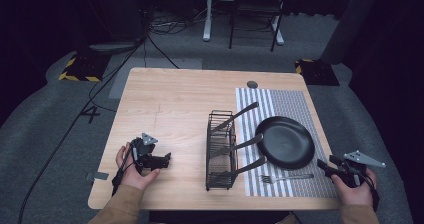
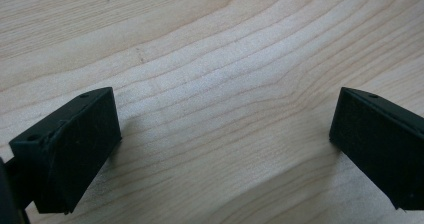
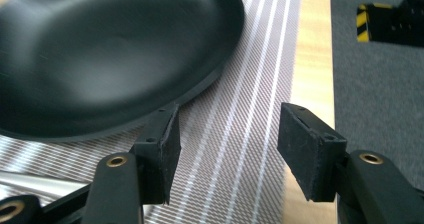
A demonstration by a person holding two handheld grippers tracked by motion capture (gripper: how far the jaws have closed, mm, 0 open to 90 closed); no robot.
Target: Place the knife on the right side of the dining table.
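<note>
Nothing is held yet. The right gripper (image 3: pixel 227 151), jaws spread and empty, is poised at the near right table corner over the striped mat (image 1: pixel 290 106), just beside the black plate (image 1: pixel 286 142) and fork (image 1: pixel 286 177). The left gripper (image 1: pixel 159 161), jaws spread wide, is rested on bare table (image 1: pixel 170 99). Three utensils are left in the wire rack (image 1: pixel 221 151), left of the plate.

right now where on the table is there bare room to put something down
The widest bare stretch of the table lies left of the wire rack, from the far edge down to the left gripper, whose open jaws rest over plain wood. A narrower strip runs behind the rack. The right side is crowded: the striped mat carries the black plate and fork, with the right gripper beside them.
</note>
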